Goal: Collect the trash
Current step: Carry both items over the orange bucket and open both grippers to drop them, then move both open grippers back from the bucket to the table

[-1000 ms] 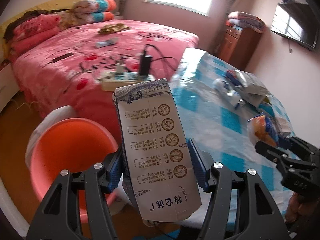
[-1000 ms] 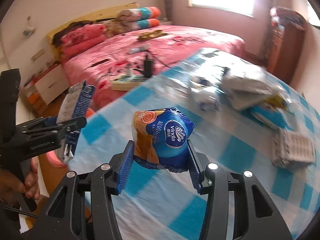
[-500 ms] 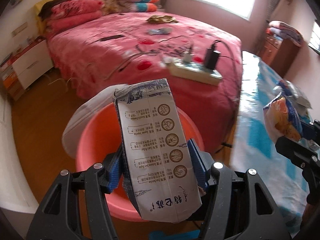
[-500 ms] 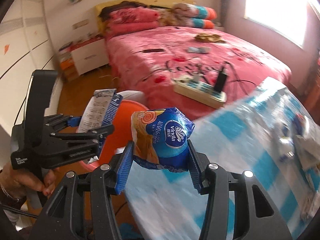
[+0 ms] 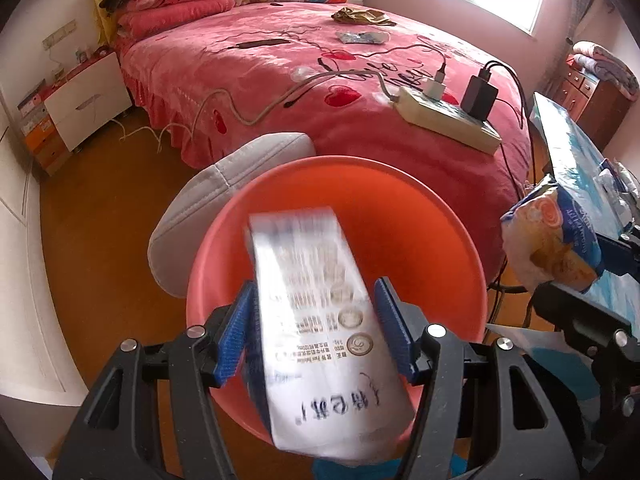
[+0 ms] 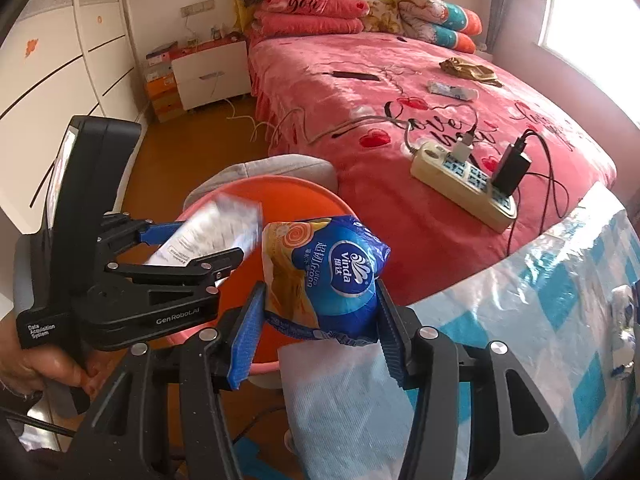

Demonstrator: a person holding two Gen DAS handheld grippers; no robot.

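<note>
Pinching a tall paper carton (image 5: 316,320), your left claw (image 5: 315,285) has its blue pads (image 5: 240,332) set narrowly against the carton's two sides. The carton leans away from you, directly above the bowl of an orange basin (image 5: 420,232) that stands on the floor at the foot of the bed (image 5: 260,80). Its upper half is smeared, so the small print there cannot be read. Lower down you can make out round seals beside lines of fine text, and large brush-style Chinese characters near the end closest to you.

Your right claw (image 6: 320,284) grips a crumpled tissue packet (image 6: 332,276) about its lower part. Its jaws have just been easing slightly wider, and the packet sits between them with both pads touching its sides. The packet hangs just beside the basin's rim, on the side nearer the table (image 6: 560,320). Its blue face reads "Vinda" in a white-edged oval, with Chinese characters and "Ultra Strong" running alongside.

From the right wrist camera, the body of the left tool carries "GenRobot.AI" and, lower down, "Data Acquisition System", just above your hand (image 6: 44,360) on its handle. A red pillow (image 6: 304,0) at the head of the bed says "Love you". A power strip (image 6: 464,188) lies on the bed, with two chargers plugged into it.
</note>
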